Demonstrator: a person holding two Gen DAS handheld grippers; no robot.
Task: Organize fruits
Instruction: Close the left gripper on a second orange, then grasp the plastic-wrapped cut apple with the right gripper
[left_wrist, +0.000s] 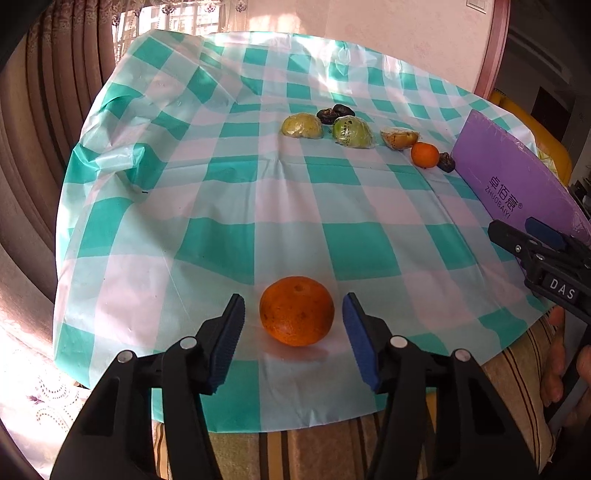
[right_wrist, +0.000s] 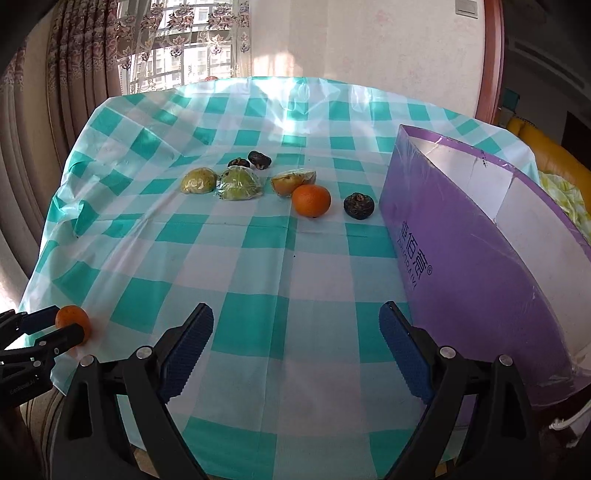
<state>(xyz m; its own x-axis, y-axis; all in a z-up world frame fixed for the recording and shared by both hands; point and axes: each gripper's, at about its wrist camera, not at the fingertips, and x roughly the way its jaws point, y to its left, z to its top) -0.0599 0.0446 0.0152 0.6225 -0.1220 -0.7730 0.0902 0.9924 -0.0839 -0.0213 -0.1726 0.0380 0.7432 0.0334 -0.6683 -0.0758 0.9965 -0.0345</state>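
Note:
A large orange lies on the checked tablecloth near the table's front edge. My left gripper straddles it, a blue pad on each side with a narrow gap to the peel, so it is open. In the right wrist view the same orange shows at the far left between the left gripper's fingers. My right gripper stands wide open over bare cloth beside the purple box, nothing between its pads. A smaller orange sits farther back.
Mid-table lie two wrapped green fruits, a wrapped yellowish piece and three dark fruits. The open purple box fills the right side. Curtains hang at the left. A hand holds the right gripper.

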